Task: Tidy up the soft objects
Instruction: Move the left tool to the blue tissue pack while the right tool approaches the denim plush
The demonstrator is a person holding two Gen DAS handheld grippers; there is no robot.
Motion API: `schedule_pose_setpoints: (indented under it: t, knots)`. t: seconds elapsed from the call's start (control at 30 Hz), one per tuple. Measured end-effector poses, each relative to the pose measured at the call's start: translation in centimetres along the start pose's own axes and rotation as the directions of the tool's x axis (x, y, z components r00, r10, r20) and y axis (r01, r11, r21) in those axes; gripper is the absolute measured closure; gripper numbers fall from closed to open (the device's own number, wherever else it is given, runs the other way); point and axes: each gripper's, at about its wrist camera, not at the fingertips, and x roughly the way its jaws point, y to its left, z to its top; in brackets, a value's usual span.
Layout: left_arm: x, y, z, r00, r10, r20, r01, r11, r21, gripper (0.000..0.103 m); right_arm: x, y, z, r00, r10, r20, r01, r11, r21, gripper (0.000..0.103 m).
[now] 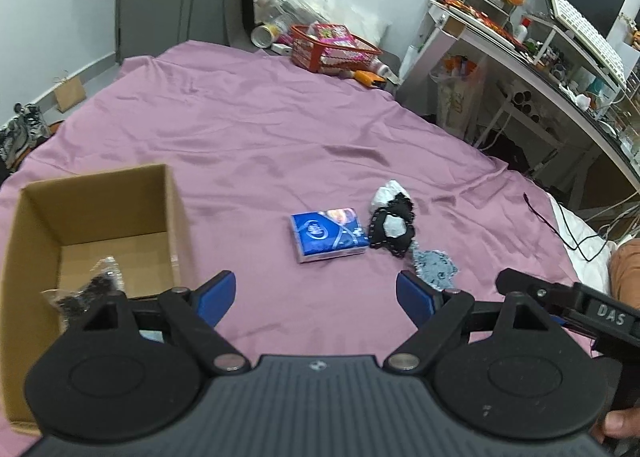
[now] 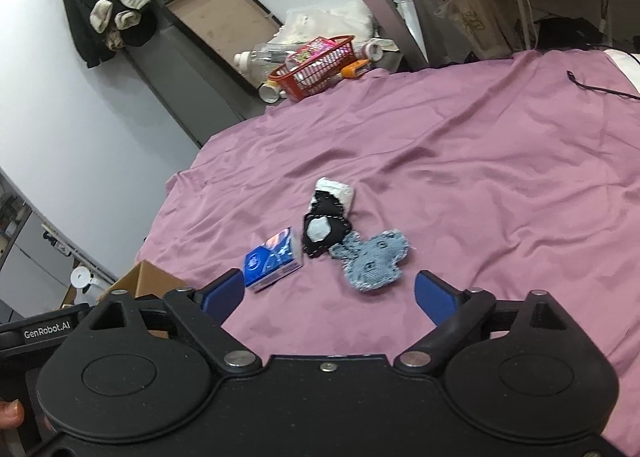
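Bed under purple sheet [image 2: 480, 161] | we found both sets of fingers wide open, empty | tissue pack [image 1: 329, 234], black-white toy [image 1: 393, 225], denim toy [image 2: 372, 257] clustered mid-bed; cardboard box [image 1: 36, 257] left, holding one bagged item [image 1: 90, 285] | step judged: next pickup; right gripper [image 2: 329, 291] nearest denim toy, should straddle and close.

Left hand-held gripper [image 1: 316, 295]: jaws spread wide, blue pads [image 1: 216, 295] well apart, nothing held between them; body held level, tilted slightly downward. Right hand-held gripper [image 2: 330, 295]: jaws likewise spread wide, blue pads [image 2: 434, 297] apart and empty. In the left wrist view, part of the right unit is seen at the right edge, just beside the left one. A fingertip [image 1: 618, 423] is seen at the lower right corner; another fingertip [image 2: 10, 415] at the lower left of the right wrist view.
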Motion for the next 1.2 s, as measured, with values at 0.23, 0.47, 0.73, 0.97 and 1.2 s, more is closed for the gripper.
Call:
schedule_pose_setpoints:
  t: [0.23,0.47,0.73,0.97,1.2]
  knots:
    - [2.6,-1.1,0.8,1.000,-0.011,-0.028,0.010,1.000,-0.003,0.017,1.9,-1.6,0.4,0.999,-0.008,-0.031,0.009,1.000,0.030,0.029]
    - [6.1,-1.3,1.6,0.998,-0.001,-0.069,-0.001,1.000,-0.028,0.017,4.0,-3.2,0.8,0.997,-0.010,-0.070,0.016,0.997,0.073,0.044]
    - [9.8,-0.8,2.1,0.993,0.019,-0.117,-0.028,0.997,-0.071,0.017,6.8,-4.2,0.9,0.993,-0.007,-0.120,0.020,0.995,0.103,0.047]
    - [12.3,-1.3,2.7,0.990,0.024,-0.141,-0.034,0.997,-0.071,0.017,9.2,-4.9,0.9,0.987,-0.002,-0.161,0.024,0.991,0.133,0.049]
    - [14.7,-1.1,3.2,0.990,0.031,-0.135,-0.045,0.994,-0.099,0.017,10.4,-4.6,1.2,0.988,-0.018,-0.154,0.035,0.994,0.103,0.049]
